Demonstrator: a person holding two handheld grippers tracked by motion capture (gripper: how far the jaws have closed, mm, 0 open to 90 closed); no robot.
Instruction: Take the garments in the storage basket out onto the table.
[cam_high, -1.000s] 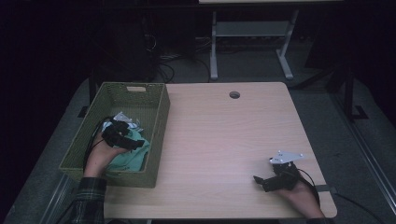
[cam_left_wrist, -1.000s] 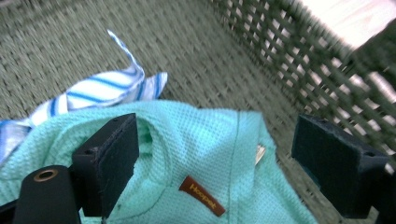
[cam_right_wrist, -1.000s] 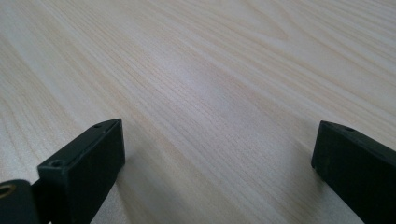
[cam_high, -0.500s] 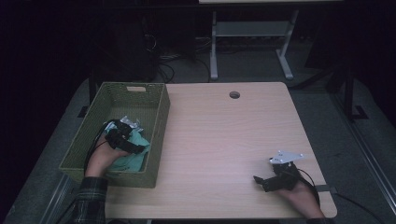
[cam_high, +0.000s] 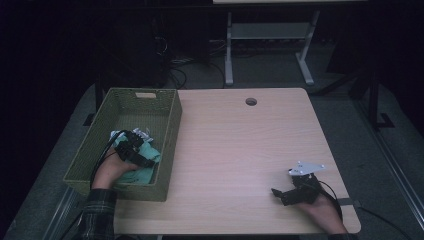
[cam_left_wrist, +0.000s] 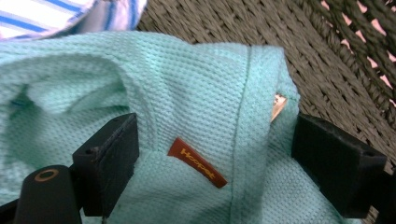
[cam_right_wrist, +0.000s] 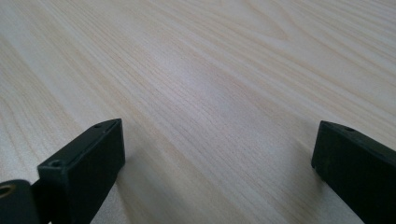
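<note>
The left gripper is down inside the basket at the left of the desk, its jaws spread wide over the mint-green cloth; a raised fold with a seam and a small orange label lies right between them, the seam running roughly away from the camera; a striped cloth lies just beyond. The jaws look pressed into the fabric, though I can't be sure; closing should pinch that fold. The right gripper rests well apart on the bare desk, jaws wide, holding nothing.
</note>
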